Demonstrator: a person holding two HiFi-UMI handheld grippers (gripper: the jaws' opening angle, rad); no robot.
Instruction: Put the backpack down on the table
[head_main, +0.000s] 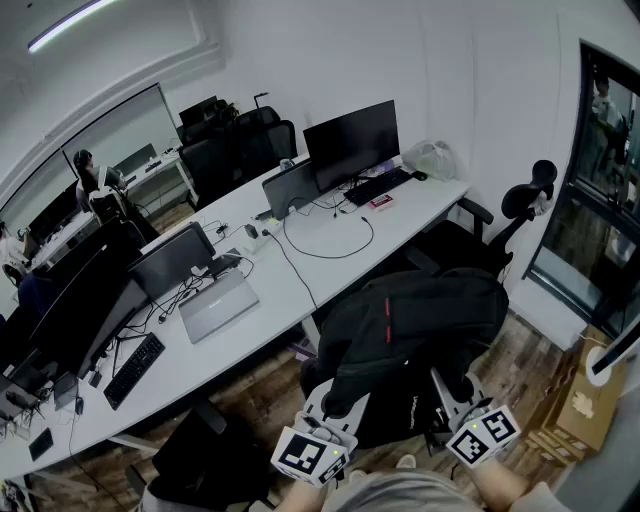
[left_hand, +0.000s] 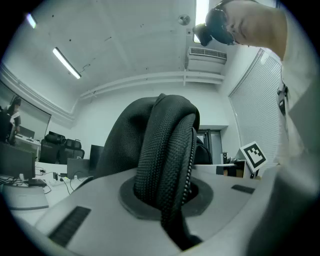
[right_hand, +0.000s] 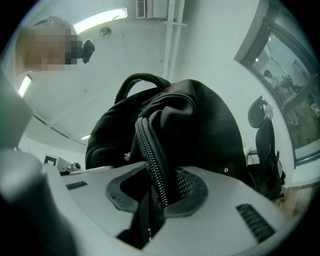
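Observation:
A black backpack (head_main: 410, 335) with a red stripe hangs in the air in front of the white table (head_main: 300, 290), just off its near edge. My left gripper (head_main: 335, 405) is shut on a thick fold of its black fabric (left_hand: 165, 165), which fills the gap between the jaws in the left gripper view. My right gripper (head_main: 452, 392) is shut on a zippered edge of the backpack (right_hand: 157, 170). The bag's top handle (right_hand: 142, 80) shows above it in the right gripper view. Both grippers hold the bag from the near side, at its lower corners.
On the table stand a monitor (head_main: 350, 145), a keyboard (head_main: 378, 185), two laptops (head_main: 215, 300) and loose cables (head_main: 300, 265). A black office chair (head_main: 500, 235) stands right of the bag, cardboard boxes (head_main: 575, 400) on the floor at right. People sit at far desks at left.

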